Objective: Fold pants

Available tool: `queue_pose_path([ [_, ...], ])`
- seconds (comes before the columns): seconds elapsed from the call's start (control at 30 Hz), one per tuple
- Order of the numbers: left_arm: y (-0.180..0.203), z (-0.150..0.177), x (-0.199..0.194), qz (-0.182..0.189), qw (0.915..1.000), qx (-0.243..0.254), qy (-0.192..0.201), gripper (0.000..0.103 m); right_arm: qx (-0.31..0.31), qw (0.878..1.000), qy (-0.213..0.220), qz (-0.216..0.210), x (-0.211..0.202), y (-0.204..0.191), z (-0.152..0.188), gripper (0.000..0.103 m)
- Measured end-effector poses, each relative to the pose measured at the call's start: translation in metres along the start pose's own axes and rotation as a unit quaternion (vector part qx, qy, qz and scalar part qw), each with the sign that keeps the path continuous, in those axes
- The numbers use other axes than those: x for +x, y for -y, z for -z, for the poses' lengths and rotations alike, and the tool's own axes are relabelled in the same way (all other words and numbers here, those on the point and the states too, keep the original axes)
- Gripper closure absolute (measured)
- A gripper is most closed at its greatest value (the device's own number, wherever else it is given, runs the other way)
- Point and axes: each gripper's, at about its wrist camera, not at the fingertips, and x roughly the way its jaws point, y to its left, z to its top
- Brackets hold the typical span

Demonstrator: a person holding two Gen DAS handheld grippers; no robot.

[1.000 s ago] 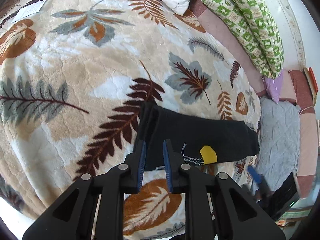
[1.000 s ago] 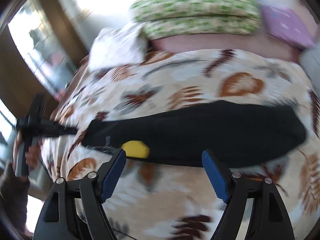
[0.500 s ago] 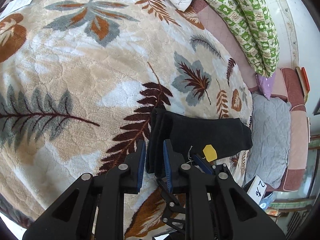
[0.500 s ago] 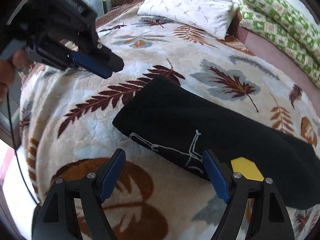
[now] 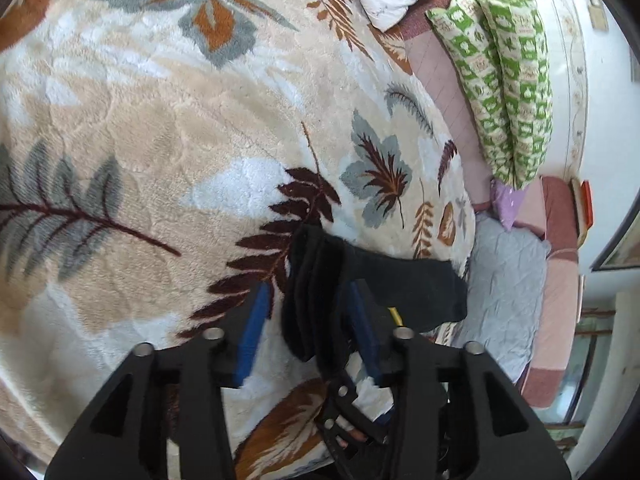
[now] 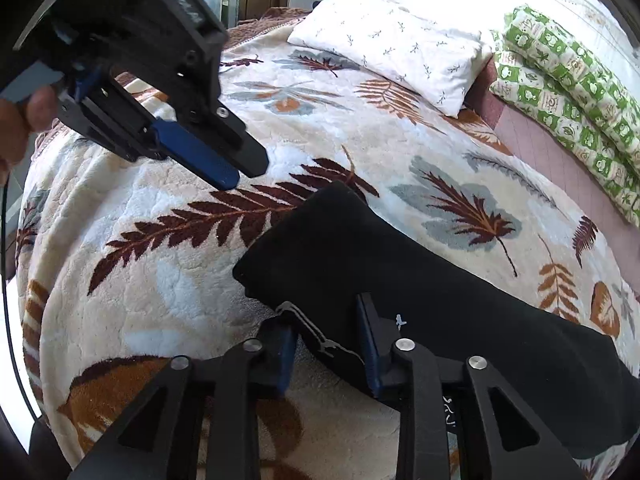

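Observation:
The black pants (image 6: 420, 280) lie folded lengthwise on the leaf-patterned blanket (image 6: 168, 280). In the left wrist view the pants (image 5: 384, 280) show their layered end between my left gripper's jaws, with a yellow tag (image 5: 394, 316) beside them. My left gripper (image 5: 308, 328) is open and hovers above the pants' end; it also shows in the right wrist view (image 6: 216, 164), held clear of the cloth. My right gripper (image 6: 328, 340) has narrowed around the near corner of the pants where white print shows; the pads are close to the cloth.
A white pillow (image 6: 392, 40) and a green patterned bolster (image 6: 568, 92) lie at the far side. A grey quilt (image 5: 508, 280) and a purple cushion (image 5: 508, 204) lie beyond the pants. The bed edge is near me at the lower left.
My left gripper has opened from nearly shut. My right gripper has moved in to the pants' near corner and its jaws have narrowed around the cloth.

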Motion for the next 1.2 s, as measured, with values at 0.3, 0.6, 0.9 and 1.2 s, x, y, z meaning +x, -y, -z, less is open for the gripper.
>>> queue_pose_path([
  [0.3, 0.009, -0.002, 0.034, -0.002, 1.0000, -0.003, -0.009, 0.052, 0.020, 1.000, 0.005, -0.023, -0.001, 0.006, 0.002, 0.077],
  [0.6, 0.017, -0.007, 0.048, 0.023, 0.9997, -0.003, -0.013, 0.096, 0.036, 0.999, 0.007, -0.022, 0.003, 0.010, 0.001, 0.076],
  [0.9, 0.016, 0.000, 0.036, 0.064, 0.9973, -0.035, 0.003, 0.096, 0.062, 0.997, 0.019, -0.046, -0.003, 0.021, -0.001, 0.077],
  [1.2, 0.041, 0.014, 0.020, 0.072, 0.9968, -0.028, 0.020, 0.096, 0.076, 0.995, 0.049, -0.053, -0.030, 0.026, 0.000, 0.077],
])
